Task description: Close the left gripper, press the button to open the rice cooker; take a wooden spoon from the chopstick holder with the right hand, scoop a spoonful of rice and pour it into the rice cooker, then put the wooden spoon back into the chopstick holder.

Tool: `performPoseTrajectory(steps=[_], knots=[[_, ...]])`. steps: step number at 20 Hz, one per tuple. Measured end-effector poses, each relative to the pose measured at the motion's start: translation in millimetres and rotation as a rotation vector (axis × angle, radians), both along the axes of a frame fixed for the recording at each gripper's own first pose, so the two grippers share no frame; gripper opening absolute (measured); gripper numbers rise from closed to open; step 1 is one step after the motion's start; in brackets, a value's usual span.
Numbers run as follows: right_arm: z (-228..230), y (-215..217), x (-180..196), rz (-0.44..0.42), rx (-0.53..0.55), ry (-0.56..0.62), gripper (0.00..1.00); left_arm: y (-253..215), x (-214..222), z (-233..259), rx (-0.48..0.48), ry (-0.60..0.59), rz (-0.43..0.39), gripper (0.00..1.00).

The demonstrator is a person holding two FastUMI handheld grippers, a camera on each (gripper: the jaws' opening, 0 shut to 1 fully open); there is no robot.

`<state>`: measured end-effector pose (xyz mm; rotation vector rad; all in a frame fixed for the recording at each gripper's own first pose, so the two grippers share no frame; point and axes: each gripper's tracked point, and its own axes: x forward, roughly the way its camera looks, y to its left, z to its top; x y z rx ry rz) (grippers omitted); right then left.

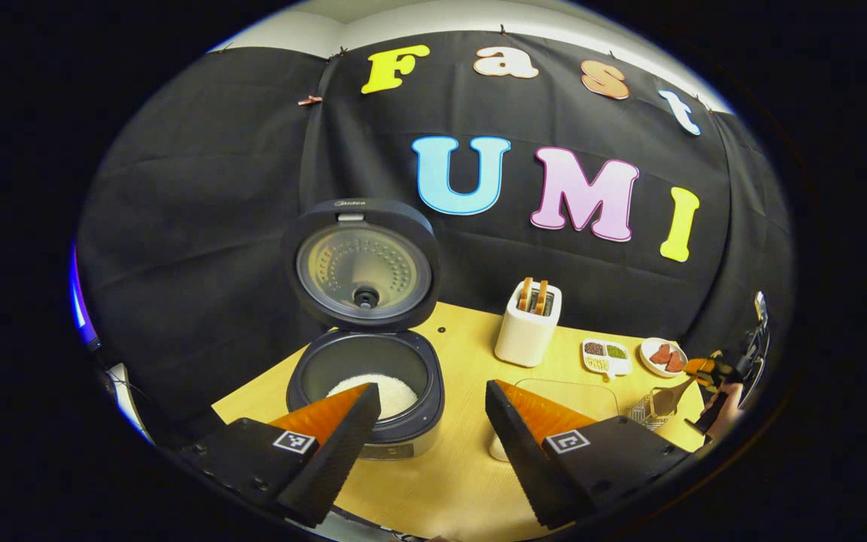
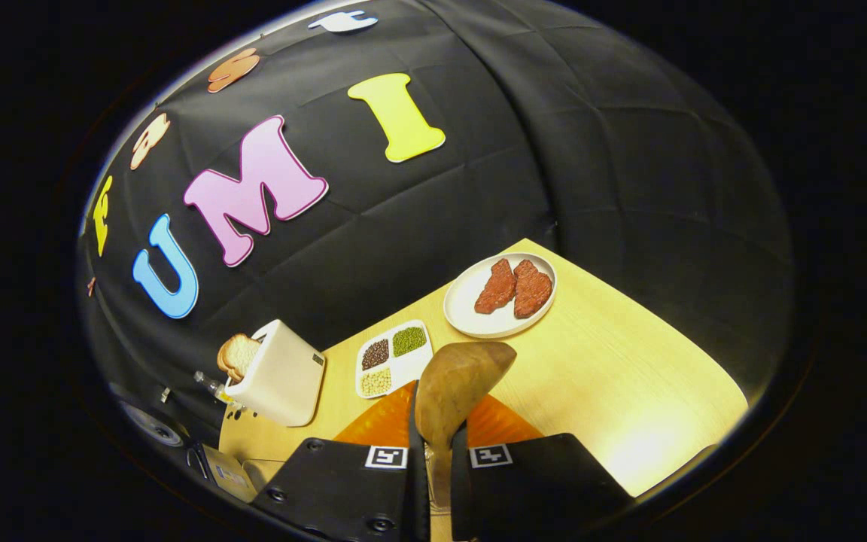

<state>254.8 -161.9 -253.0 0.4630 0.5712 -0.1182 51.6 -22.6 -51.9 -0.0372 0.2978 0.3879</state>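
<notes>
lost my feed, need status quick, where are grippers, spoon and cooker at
Left gripper open, hovering by rice cooker, lid up, rice inside. Right gripper shut on wooden spoon, bowl empty. Nothing blocking.

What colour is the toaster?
The boxy toaster is cream white, best seen in right gripper view.

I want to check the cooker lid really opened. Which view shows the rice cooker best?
The left gripper view: the rice cooker stands centred, lid upright, white rice visible inside. The right gripper view faces the toaster and plate instead.
</notes>
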Motion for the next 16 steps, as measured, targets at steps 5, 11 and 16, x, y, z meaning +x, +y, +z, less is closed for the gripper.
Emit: performPoseTrajectory(steps=[5,11,16], knots=[[-19,9,3,0.005,0.023,0.024,0.17,-4,1,26,0.023,-0.058,0.026,0.96],[21,-10,-22,-0.050,-0.051,-0.048,1.00,17,11,58,0.050,-0.145,0.018,0.96],[77,-35,-82,-0.162,-0.176,-0.127,0.98,60,25,103,0.174,-0.248,-0.013,0.95]])
